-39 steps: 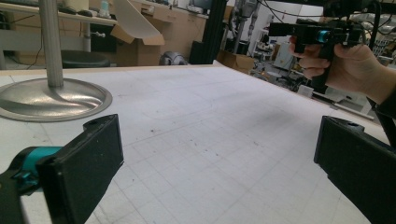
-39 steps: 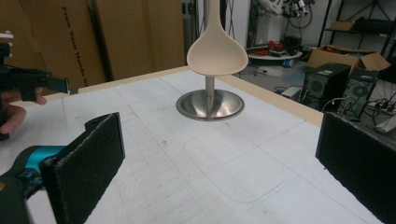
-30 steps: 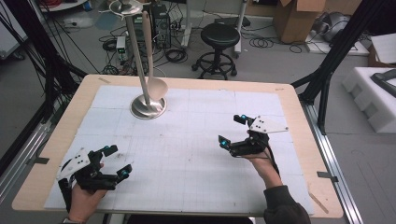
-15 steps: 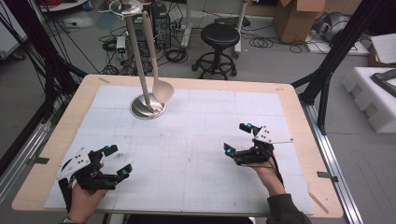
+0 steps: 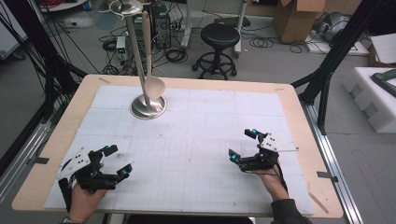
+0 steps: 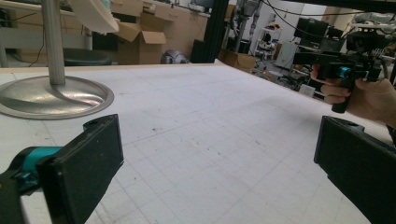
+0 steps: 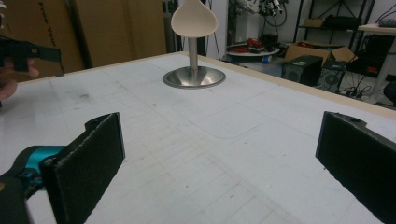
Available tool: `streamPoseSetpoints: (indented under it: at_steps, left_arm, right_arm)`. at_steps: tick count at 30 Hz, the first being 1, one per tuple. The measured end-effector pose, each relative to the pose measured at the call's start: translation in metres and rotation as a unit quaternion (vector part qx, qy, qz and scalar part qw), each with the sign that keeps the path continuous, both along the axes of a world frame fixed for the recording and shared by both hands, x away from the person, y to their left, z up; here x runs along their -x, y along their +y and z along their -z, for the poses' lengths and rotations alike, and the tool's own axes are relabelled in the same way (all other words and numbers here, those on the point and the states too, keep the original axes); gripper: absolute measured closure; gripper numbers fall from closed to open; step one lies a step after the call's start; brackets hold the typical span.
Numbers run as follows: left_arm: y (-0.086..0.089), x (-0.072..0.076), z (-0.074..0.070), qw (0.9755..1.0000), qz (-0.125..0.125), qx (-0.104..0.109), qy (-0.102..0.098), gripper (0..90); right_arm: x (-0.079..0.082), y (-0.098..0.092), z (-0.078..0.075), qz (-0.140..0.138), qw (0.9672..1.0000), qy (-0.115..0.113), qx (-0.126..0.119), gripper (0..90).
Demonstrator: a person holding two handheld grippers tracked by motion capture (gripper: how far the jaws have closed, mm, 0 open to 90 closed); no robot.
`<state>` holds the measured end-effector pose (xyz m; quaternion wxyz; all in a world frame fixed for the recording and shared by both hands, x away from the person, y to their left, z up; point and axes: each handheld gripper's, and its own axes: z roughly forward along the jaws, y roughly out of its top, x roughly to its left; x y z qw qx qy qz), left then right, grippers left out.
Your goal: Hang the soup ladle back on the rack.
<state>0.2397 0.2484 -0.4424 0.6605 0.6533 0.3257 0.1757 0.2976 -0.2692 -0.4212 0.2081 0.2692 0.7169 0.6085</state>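
Both tools sit idle near the front edge of the bench (image 5: 56, 154): the left hand-held gripper (image 5: 116, 161) rests toward the front left corner and the right hand-held gripper (image 5: 243, 145) toward the front right corner, each with its jaws spread wide and nothing between them. The thing nearest to be worked on is the pale ladle (image 5: 150, 70), which hangs bowl-down from the top of a metal stand (image 5: 148, 106) standing near the far edge, left of the bench's middle. The bowl hangs close above the stand's round base, just beside the upright pole; whether it touches the pole cannot be told. The right gripper view looks straight at the ladle bowl (image 7: 194, 19) and the base below it, so the right tool seems the better lined up for a reach, though it has the longer way across the bench. To do this well, I would carry the released jaws forward low over the white gridded mat, then rise to the handle rather than the bowl, since the round bowl would likely slip from flat pads. Close on the straight handle above the bowl, clear of the pole, and lift upward to free it from the top before drawing away, as a sideways pull could tip the stand. The left tool could steady the base if needed.
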Motion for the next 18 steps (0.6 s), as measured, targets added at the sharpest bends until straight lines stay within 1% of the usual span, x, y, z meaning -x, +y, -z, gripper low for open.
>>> streamPoseSetpoints:
  at_steps: [2,4,5,10,12,13,16,18]
  left_arm:
    - [0.000,0.000,0.000,1.0000,0.000,-0.001,0.000,1.8]
    - [0.000,0.000,0.000,1.0000,0.000,-0.001,0.000,1.8]
    - [0.000,0.000,0.000,1.0000,0.000,-0.002,-0.001,1.8]
    - [0.000,0.000,0.000,1.0000,0.000,-0.004,0.000,1.8]
    - [0.001,0.000,0.000,1.0000,-0.001,-0.004,-0.001,1.8]
    - [0.001,0.000,0.000,1.0000,-0.001,-0.003,-0.001,1.8]
    - [0.001,0.000,0.000,1.0000,-0.004,-0.002,-0.002,1.8]
    - [0.001,0.000,0.000,1.0000,-0.004,-0.001,-0.003,1.8]
  right_arm:
    - [0.003,-0.003,0.001,0.001,1.0000,0.001,-0.004,0.2]
    - [0.005,-0.007,0.001,0.003,1.0000,-0.005,-0.007,0.2]
    - [0.007,-0.009,0.002,0.006,0.9999,-0.002,-0.011,0.2]
    - [0.012,-0.020,0.003,0.018,0.9997,-0.007,-0.016,0.2]
    - [0.014,-0.025,0.004,0.025,0.9994,-0.007,-0.024,0.2]
    - [0.015,-0.028,0.004,0.026,0.9992,-0.002,-0.032,0.2]
    - [0.016,-0.033,0.006,0.027,0.9987,-0.002,-0.042,0.2]
    - [0.018,-0.034,0.007,0.026,0.9991,0.000,-0.035,0.2]
